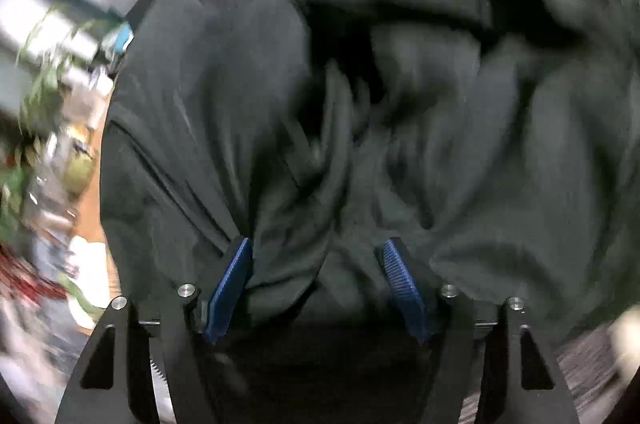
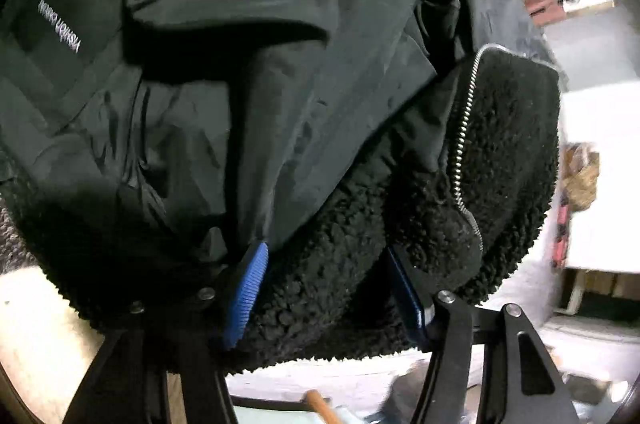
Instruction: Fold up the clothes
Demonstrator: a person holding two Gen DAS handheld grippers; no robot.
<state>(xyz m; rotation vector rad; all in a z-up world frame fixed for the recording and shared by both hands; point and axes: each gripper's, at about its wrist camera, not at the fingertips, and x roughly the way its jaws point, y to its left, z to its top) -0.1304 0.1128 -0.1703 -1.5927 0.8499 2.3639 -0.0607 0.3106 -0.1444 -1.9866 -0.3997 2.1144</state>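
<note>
Blue pads (image 1: 234, 284) of the left gripper (image 1: 318, 248) stand spread around bunched fabric of one black jacket (image 1: 248, 95), blurred. Right gripper (image 2: 328, 256) is spread too, fleece lining (image 2: 320, 272) filling the gap; pad contact is unclear. One zipper (image 2: 466, 127) shows; jacket edges are cut off.

The jacket (image 2: 248, 71) is black: a smooth shell with faint sheen, small white lettering (image 2: 60, 25), a nubbly black fleece lining (image 2: 508, 159) and a silver zip (image 2: 466, 119). Both grippers' pads (image 1: 234, 288) are ribbed blue on black frames.
</note>
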